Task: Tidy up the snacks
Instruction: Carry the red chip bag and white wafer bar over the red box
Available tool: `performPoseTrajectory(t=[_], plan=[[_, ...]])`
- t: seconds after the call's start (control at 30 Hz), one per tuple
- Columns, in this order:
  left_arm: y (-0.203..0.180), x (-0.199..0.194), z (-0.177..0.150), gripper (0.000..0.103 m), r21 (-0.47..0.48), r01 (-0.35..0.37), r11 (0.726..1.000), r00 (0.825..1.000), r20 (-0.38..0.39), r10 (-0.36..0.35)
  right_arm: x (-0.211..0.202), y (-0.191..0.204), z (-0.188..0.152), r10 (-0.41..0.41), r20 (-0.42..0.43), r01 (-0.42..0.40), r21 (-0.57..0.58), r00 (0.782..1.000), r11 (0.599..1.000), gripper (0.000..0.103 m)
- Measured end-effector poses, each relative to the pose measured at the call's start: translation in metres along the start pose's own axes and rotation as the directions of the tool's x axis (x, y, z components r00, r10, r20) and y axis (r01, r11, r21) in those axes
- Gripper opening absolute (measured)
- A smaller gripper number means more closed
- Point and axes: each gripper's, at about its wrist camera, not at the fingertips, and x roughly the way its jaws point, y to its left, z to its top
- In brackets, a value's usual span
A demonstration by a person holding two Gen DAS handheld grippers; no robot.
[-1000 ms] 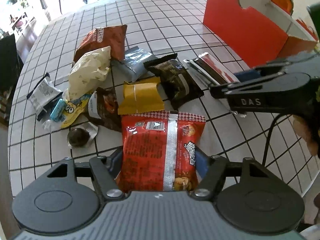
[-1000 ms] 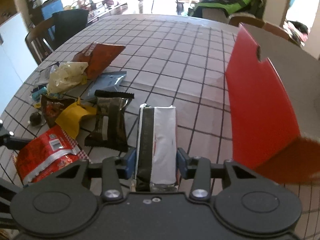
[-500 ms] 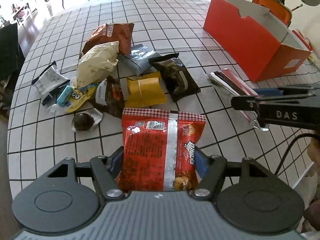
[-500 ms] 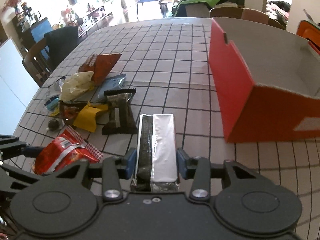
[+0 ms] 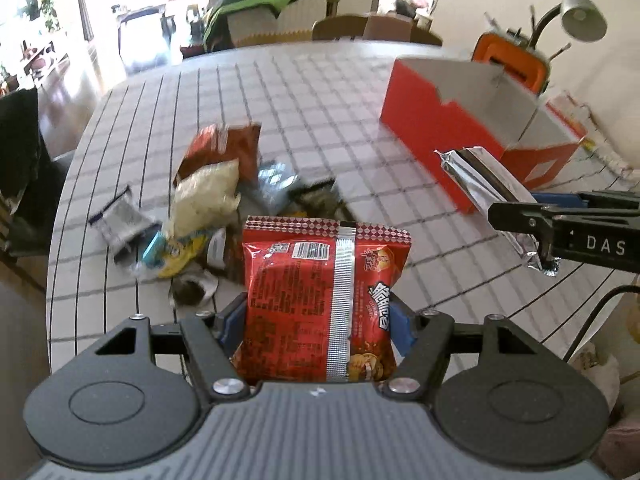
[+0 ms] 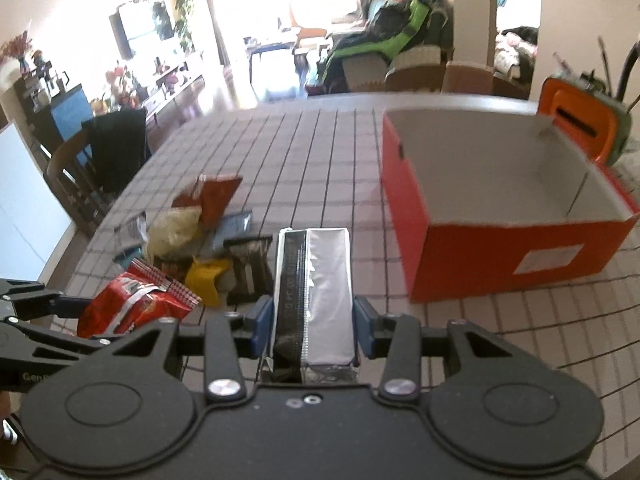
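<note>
My left gripper (image 5: 318,320) is shut on a red snack bag (image 5: 324,300) and holds it above the table, near the front edge. My right gripper (image 6: 312,322) is shut on a silver and black foil packet (image 6: 312,292), also lifted; the packet shows in the left wrist view (image 5: 486,196) at the right. An open red cardboard box (image 6: 500,252) with a grey inside stands at the right; it also shows in the left wrist view (image 5: 448,136). A pile of snack packets (image 5: 216,200) lies on the checked table (image 5: 320,100) left of centre.
The pile holds a brown-red chip bag (image 5: 224,148), a cream bag (image 5: 204,196), a yellow packet (image 6: 208,280) and a dark packet (image 6: 248,268). An orange object (image 6: 580,128) and a lamp (image 5: 580,20) stand behind the box. Chairs stand around the table.
Both grippers have risen higher above the table with their packets. The views have tilted up, so the pile and the box look farther away.
</note>
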Motion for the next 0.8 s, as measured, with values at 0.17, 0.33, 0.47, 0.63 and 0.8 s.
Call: performPoseTrajectory(t=[0.17, 0.33, 0.47, 0.63, 0.8], plan=[[-0.012, -0.016, 0.024, 0.069, 0.005, 0.038, 0.999, 0.998, 0.054, -0.038, -0.021, -0.008, 0.016, -0.049, 0.062, 0.047, 0.024, 0.997, 0.999, 0.042], [-0.031, -0.024, 0.050, 0.069, 0.037, 0.069, 0.997, 0.992, 0.103, -0.073, -0.032, -0.023, 0.034, -0.097, 0.115, 0.094, 0.031, 0.989, 0.995, 0.042], [-0.051, -0.020, 0.074, 0.069, 0.056, 0.096, 0.994, 0.987, 0.122, -0.103, -0.030, -0.043, 0.048, -0.132, 0.132, 0.129, 0.035, 0.982, 0.991, 0.042], [-0.085, -0.003, 0.104, 0.069, 0.081, 0.109, 0.991, 0.985, 0.127, -0.119, -0.023, -0.078, 0.063, -0.161, 0.131, 0.156, 0.047, 0.978, 0.987, 0.042], [-0.126, 0.024, 0.135, 0.069, 0.095, 0.111, 0.989, 0.986, 0.111, -0.121, -0.007, -0.124, 0.076, -0.174, 0.112, 0.170, 0.043, 0.978, 0.984, 0.042]])
